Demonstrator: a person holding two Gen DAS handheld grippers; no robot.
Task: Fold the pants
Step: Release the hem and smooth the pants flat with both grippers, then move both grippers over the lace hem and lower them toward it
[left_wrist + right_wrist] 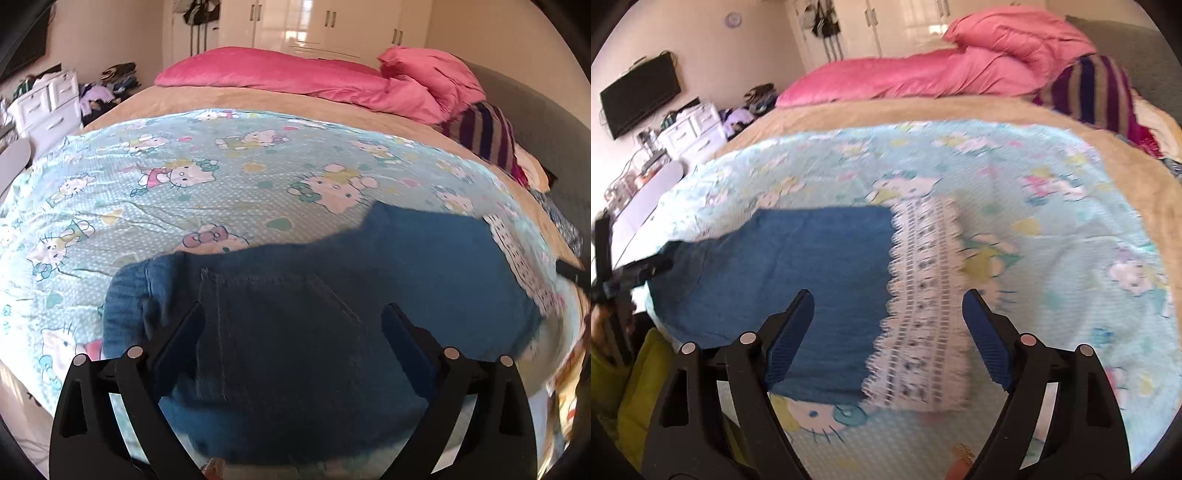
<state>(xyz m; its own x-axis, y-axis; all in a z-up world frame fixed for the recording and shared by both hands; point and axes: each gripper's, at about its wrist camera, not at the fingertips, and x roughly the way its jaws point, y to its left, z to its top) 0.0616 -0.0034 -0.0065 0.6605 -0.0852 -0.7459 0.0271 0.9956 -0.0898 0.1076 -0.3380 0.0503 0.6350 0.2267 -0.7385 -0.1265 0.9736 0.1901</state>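
Note:
Blue denim pants (pixel 314 295) lie flat on a light blue cartoon-print sheet (pixel 184 184) on the bed. In the left wrist view the waist end with a back pocket fills the lower middle, and my left gripper (pixel 293 314) hangs open above it with nothing between its fingers. In the right wrist view the pants (pixel 798 273) end in a white lace hem (pixel 919 302). My right gripper (pixel 888 299) stands open over that hem end, apart from the cloth. The left gripper (pixel 635 271) shows at the far left edge there.
A pink duvet (pixel 295 77) and a striped blanket (pixel 484 133) lie at the bed's far end. White drawers (pixel 44 107) and piled clothes stand left of the bed. A wall television (pixel 639 99) and wardrobe doors (pixel 325 22) are behind. Yellow-green cloth (pixel 642 387) is at lower left.

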